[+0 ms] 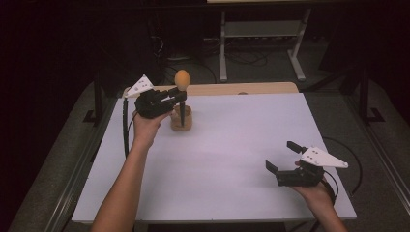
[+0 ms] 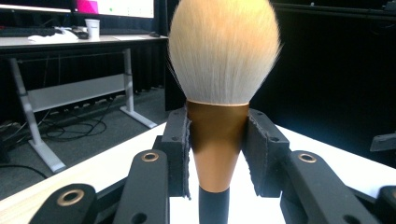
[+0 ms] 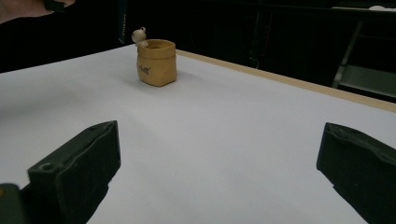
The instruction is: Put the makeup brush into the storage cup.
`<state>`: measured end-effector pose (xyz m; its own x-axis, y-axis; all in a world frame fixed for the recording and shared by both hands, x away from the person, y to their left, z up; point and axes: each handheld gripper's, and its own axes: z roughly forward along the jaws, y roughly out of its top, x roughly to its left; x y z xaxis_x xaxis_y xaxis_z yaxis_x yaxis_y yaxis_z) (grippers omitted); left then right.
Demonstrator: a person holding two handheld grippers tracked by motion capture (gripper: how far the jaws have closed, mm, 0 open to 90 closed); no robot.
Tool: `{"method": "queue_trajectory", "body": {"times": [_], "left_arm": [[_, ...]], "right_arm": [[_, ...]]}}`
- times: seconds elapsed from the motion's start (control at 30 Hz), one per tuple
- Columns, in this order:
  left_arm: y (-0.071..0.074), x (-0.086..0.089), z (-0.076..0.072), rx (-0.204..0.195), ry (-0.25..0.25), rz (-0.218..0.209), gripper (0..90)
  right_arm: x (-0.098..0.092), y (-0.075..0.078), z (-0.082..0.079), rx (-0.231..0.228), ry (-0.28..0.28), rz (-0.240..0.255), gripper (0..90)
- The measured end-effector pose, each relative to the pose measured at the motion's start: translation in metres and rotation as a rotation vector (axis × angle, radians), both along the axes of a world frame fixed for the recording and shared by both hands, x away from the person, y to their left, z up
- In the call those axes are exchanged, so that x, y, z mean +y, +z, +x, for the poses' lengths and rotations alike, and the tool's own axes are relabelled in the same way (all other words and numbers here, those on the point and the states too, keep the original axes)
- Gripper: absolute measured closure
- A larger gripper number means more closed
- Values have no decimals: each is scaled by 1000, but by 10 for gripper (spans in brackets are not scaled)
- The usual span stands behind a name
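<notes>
The left tool (image 1: pixel 178 96) was clamped on a makeup brush (image 1: pixel 182 92), its two black pads pressing the copper-coloured collar from either side just under the bristles, as the left gripper view showed (image 2: pixel 217 149). The brush stood upright, its pale orange tuft uppermost and its dark handle pointing down toward a small tan pot (image 1: pixel 182 118) that sat near the far left part of the white bench (image 1: pixel 232 145). In the high view the handle's lower end overlapped the pot's mouth, though whether it was inside the pot could not be told. From the right gripper view the pot (image 3: pixel 156 62) looked like a little sack with a small figure on its rim. The right tool (image 1: pixel 284 157) hovered near the bench's near right corner, well apart from the pot, jaws spread wide with nothing between them.
</notes>
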<state>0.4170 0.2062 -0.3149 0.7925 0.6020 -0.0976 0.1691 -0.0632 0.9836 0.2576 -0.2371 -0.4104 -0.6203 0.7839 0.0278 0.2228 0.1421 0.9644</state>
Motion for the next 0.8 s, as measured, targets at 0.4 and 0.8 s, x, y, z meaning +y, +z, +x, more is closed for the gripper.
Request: {"method": "queue_trajectory", "body": {"times": [0.4,0.8], "left_arm": [[-3,7,18,2,29,-1,634],[-7,15,36,1,42,-28,634]], "right_arm": [[-1,0,0,2,-1,1,0],[-1,-1,0,9,-2,3,0]]}}
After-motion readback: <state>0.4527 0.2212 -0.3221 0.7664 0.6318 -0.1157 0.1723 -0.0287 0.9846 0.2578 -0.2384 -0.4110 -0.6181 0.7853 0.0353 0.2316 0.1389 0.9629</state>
